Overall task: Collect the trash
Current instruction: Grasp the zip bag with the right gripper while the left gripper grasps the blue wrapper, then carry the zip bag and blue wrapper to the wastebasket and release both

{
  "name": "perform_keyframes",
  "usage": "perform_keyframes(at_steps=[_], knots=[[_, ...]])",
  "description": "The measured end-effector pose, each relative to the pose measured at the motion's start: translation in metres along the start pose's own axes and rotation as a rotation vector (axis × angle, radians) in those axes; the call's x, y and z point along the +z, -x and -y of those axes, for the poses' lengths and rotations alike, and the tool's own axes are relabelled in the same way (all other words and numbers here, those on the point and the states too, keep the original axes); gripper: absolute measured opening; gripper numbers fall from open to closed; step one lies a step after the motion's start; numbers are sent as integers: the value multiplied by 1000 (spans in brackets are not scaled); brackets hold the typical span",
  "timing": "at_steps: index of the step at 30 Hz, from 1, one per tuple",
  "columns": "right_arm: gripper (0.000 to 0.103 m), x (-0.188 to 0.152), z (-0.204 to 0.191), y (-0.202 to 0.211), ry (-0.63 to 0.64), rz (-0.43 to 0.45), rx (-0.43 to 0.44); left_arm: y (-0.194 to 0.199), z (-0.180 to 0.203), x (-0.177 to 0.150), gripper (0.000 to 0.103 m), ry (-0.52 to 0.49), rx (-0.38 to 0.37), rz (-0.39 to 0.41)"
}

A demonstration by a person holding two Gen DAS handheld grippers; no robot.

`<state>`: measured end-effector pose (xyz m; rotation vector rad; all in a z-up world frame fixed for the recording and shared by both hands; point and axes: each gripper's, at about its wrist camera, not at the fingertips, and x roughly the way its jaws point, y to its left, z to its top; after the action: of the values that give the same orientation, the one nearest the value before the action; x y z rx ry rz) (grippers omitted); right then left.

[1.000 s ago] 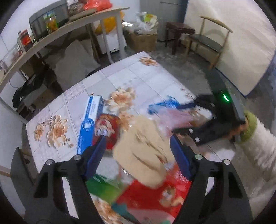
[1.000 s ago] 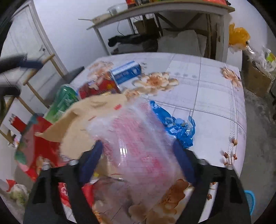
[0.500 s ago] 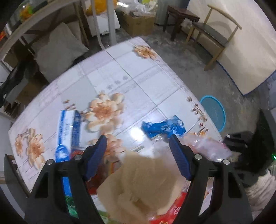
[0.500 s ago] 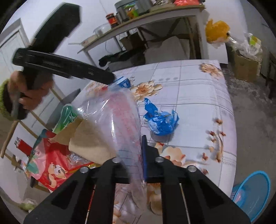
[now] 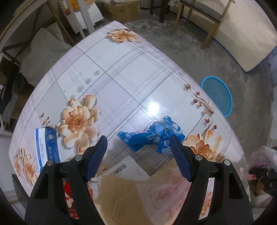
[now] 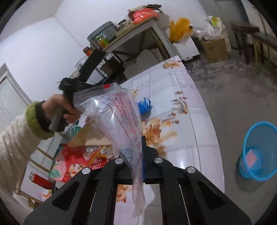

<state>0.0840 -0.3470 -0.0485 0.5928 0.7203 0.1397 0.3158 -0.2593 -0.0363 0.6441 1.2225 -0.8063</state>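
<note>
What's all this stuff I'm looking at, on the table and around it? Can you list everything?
Clear zip bag: one, transparent with red print, pinched in the right gripper.
Blue wrapper: one, crumpled, mid-table.
Blue-and-white box: one, flat near the table's left edge.
Brown paper: one, tan, near edge of table.
Red snack bag: one, red with cartoon print, under the paper.
Table: one, white floral cover.
Waste basket: one, blue, on the floor beside the table.
Wooden chair: one, by the wall.
Left gripper: black, blue pads, open above the wrapper.
Right gripper: black, shut.
</note>
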Motion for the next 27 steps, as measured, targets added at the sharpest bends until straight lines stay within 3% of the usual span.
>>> perform_keyframes(at_steps=[10, 23, 27], knots=[[6, -19, 20, -12, -97, -60, -4, -29, 24, 8, 69, -118, 37, -72], [6, -22, 35, -5, -228, -24, 110, -12, 26, 10, 11, -89, -26, -22], [6, -22, 37, 1, -240, -6, 122, 7, 26, 12, 9, -67, -37, 29]])
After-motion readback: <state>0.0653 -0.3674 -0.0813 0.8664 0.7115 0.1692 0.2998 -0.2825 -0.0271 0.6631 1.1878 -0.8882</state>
